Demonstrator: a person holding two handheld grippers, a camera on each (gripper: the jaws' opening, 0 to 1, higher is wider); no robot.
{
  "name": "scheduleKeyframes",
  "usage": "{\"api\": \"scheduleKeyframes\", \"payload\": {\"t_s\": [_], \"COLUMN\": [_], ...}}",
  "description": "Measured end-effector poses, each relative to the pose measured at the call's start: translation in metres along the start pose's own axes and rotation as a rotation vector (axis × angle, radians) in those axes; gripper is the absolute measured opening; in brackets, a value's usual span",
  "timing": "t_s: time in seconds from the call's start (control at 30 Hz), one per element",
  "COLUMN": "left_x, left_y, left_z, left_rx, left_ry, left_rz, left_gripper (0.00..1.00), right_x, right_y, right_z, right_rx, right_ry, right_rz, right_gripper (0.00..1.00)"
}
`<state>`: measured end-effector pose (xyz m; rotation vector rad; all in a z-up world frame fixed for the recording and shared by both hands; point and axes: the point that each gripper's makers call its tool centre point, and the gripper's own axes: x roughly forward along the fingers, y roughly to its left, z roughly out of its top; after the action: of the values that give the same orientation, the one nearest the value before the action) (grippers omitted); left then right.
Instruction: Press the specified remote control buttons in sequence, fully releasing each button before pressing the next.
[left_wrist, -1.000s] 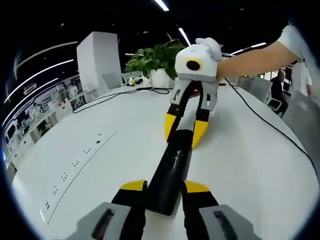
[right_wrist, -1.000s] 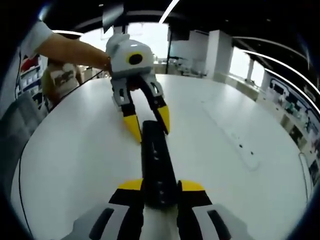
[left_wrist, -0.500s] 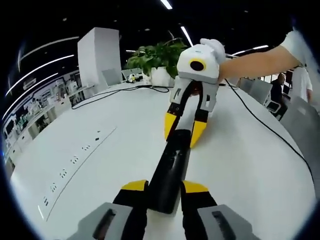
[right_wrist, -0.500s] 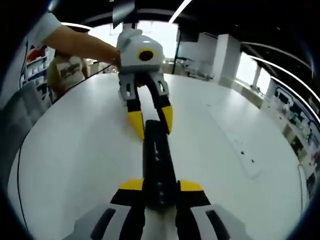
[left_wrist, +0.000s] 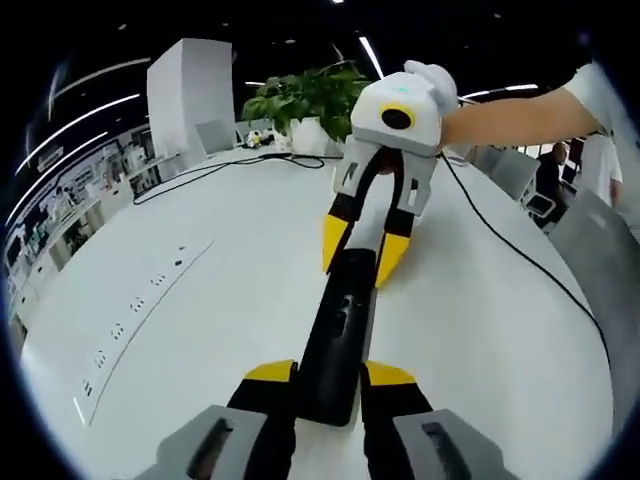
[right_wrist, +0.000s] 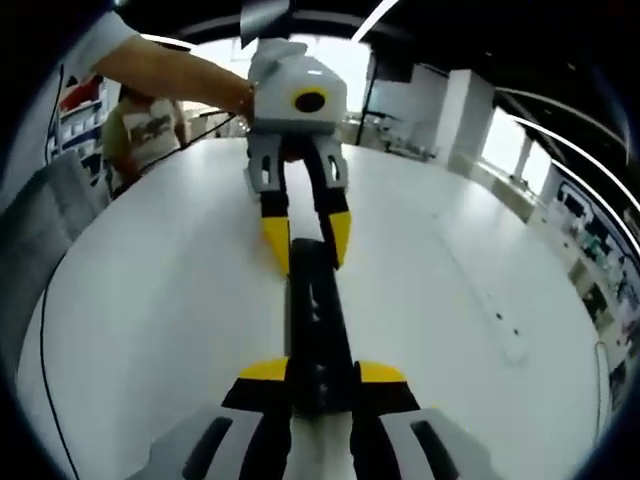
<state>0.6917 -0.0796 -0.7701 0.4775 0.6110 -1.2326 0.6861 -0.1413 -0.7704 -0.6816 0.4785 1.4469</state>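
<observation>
White desk (left_wrist: 200, 250): both tools, left tool (left_wrist: 320, 378) and right tool (right_wrist: 312, 376), clamped black remote (left_wrist: 340, 335) ends; no press visible yet.

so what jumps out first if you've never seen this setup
A long black remote control lies on a white table, held from both ends by yellow-tipped grippers. The left gripper straddles one end, and the right gripper, held in a white-gloved hand, straddles the other. A leafy green plant stands at the table's far edge.

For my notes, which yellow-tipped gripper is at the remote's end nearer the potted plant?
The right gripper, at the long black remote control's end toward the green potted plant; the left gripper flanks the other.
</observation>
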Motion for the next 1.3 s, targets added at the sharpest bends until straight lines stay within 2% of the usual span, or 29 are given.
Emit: {"api": "scheduleKeyframes", "payload": {"t_s": [0.23, 0.27, 0.37, 0.47, 0.5, 0.63, 0.83, 1.0, 1.3], "left_x": [-0.013, -0.015, -0.02, -0.026, -0.028, -0.033, -0.034, -0.035, -0.032], "left_y": [-0.033, -0.042, -0.071, -0.084, -0.095, -0.119, -0.136, -0.154, -0.168], "left_z": [0.001, 0.001, 0.0, -0.001, -0.002, -0.002, -0.009, -0.016, -0.026], "left_rx": [0.009, 0.007, 0.005, 0.0, 0.003, 0.007, 0.012, 0.024, 0.022], "left_ry": [-0.015, -0.02, -0.023, -0.032, -0.032, -0.023, 0.017, 0.065, 0.147], "left_rz": [0.002, -0.001, -0.005, -0.006, -0.009, -0.007, -0.009, -0.046, -0.063], "left_gripper": [0.23, 0.23, 0.23, 0.23, 0.23, 0.23, 0.23, 0.23, 0.23], "right_x": [-0.009, -0.01, -0.013, -0.017, -0.018, -0.019, -0.018, -0.019, -0.016], "right_y": [0.037, 0.05, 0.064, 0.083, 0.091, 0.108, 0.133, 0.153, 0.165], "right_z": [0.006, 0.008, 0.009, 0.012, 0.012, 0.014, 0.017, 0.017, 0.016], "right_rx": [0.009, 0.01, 0.01, 0.016, 0.013, 0.012, 0.004, -0.008, -0.032], "right_ry": [-0.028, -0.029, -0.036, -0.044, -0.046, -0.044, -0.02, -0.011, 0.006], "right_rz": [-0.011, -0.01, -0.005, 0.0, 0.002, 0.007, 0.002, 0.012, 0.019], "right_gripper": [0.19, 0.19, 0.19, 0.19, 0.19, 0.19, 0.19, 0.19, 0.19]}}
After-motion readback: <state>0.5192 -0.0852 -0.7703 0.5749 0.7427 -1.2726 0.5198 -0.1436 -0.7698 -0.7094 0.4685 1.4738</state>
